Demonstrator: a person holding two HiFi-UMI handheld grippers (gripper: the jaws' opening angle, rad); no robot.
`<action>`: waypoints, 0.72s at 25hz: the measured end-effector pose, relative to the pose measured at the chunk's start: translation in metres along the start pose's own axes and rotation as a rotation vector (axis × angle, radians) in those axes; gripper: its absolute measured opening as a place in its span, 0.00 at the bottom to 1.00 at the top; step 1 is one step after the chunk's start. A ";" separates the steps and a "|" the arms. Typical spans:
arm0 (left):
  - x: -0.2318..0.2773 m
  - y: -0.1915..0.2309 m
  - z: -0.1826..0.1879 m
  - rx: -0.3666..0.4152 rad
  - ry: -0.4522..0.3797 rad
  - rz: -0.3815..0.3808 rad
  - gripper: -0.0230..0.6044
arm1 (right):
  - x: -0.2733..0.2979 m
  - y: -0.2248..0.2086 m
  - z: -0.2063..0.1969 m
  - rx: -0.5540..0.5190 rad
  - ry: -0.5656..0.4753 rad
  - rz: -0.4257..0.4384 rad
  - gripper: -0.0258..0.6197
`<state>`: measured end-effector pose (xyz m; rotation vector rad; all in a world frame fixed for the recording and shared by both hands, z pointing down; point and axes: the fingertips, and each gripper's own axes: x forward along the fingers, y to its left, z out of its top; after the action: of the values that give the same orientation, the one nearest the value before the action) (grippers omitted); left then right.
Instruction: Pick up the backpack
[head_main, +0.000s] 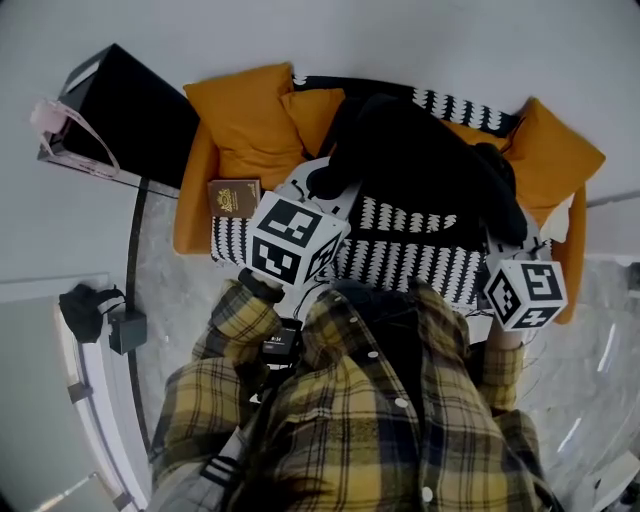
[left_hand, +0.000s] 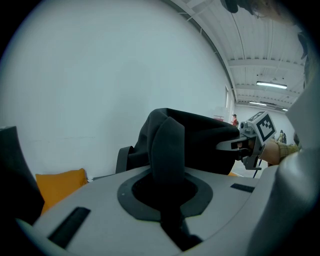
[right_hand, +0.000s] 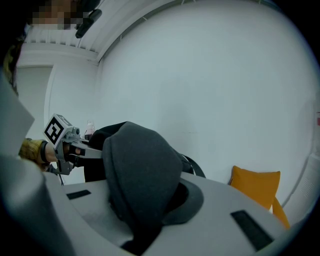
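The black backpack (head_main: 420, 165) hangs over the sofa between my two grippers. In the head view my left gripper (head_main: 315, 190), under its marker cube, reaches the pack's left side, and my right gripper (head_main: 497, 250) reaches its right side. In the left gripper view my left gripper (left_hand: 167, 192) is shut on a folded dark strap (left_hand: 167, 145) of the pack, and the backpack's body (left_hand: 200, 140) bulges behind it. In the right gripper view my right gripper (right_hand: 145, 210) is shut on a thick grey-black fold (right_hand: 140, 170) of the pack. Each gripper view shows the other gripper at the pack's far side.
The sofa has orange cushions (head_main: 245, 120) and a black-and-white patterned throw (head_main: 410, 255). A brown book (head_main: 233, 197) lies at its left end. A black bag with pink handles (head_main: 120, 110) stands at the back left. A dark bundle (head_main: 85, 305) lies on the floor.
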<state>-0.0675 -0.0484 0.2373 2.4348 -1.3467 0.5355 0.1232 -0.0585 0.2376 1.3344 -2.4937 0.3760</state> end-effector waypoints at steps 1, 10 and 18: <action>0.000 0.000 0.000 0.000 0.000 0.000 0.10 | 0.000 0.000 0.000 0.001 0.002 0.000 0.09; -0.002 0.004 -0.005 -0.003 0.005 0.002 0.10 | 0.002 0.005 -0.005 0.014 0.018 0.005 0.09; -0.003 0.004 -0.007 -0.003 0.008 0.002 0.10 | 0.002 0.006 -0.007 0.013 0.030 0.002 0.09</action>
<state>-0.0734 -0.0453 0.2428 2.4269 -1.3455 0.5424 0.1180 -0.0546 0.2440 1.3215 -2.4722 0.4104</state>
